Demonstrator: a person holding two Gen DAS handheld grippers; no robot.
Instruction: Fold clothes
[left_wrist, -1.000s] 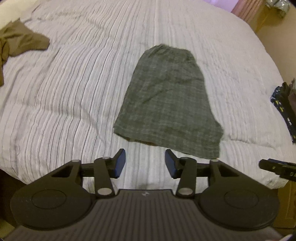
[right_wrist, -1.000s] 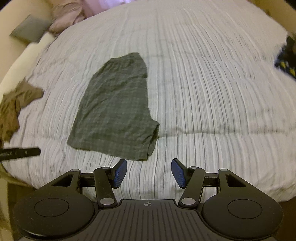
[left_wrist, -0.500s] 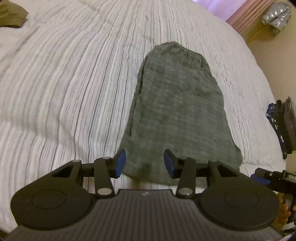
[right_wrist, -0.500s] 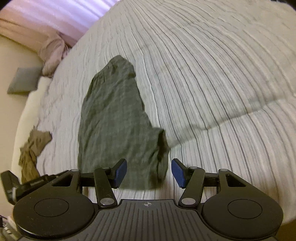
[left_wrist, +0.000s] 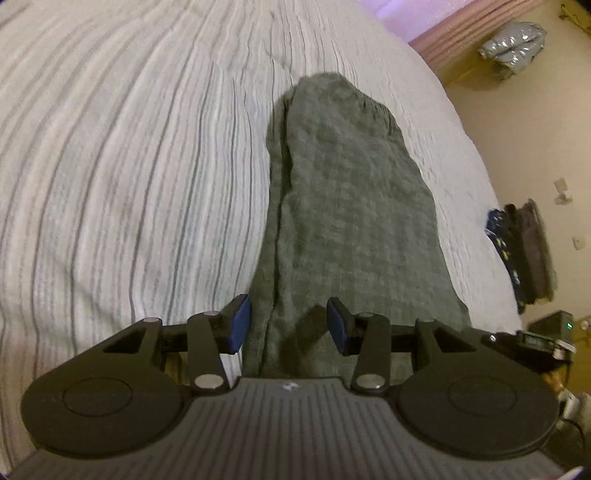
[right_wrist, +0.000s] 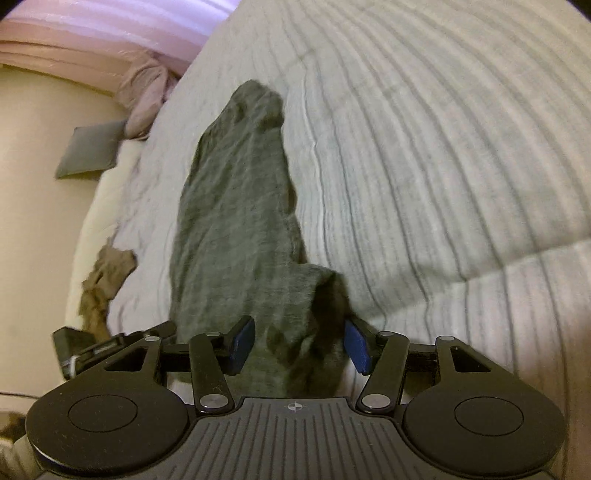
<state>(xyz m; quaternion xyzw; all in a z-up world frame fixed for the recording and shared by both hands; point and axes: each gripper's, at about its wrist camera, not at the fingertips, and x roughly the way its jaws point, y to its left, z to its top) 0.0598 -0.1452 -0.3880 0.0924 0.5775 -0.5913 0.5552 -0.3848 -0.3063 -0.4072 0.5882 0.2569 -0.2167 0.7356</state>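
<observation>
A pair of grey checked shorts (left_wrist: 354, 206) lies flat on a bed covered by a white striped quilt (left_wrist: 129, 166), its gathered waistband at the far end and its leg hems nearest the cameras. The left gripper (left_wrist: 289, 325) hangs over the near left corner of the shorts with its blue pads (left_wrist: 238, 325) apart; its jaws have just been closing a little, and cloth shows in the gap below them, but the pads do not press on it. The right gripper (right_wrist: 300, 341) stands about as wide over the near right corner, where the hem (right_wrist: 321, 295) is rumpled and slightly raised between the pads, again without a visible pinch. In the right wrist view a crumpled olive-brown garment (right_wrist: 105, 284) lies near the quilt's left edge, well apart from the shorts, and a grey pillow (right_wrist: 90, 151) sits beyond it.
</observation>
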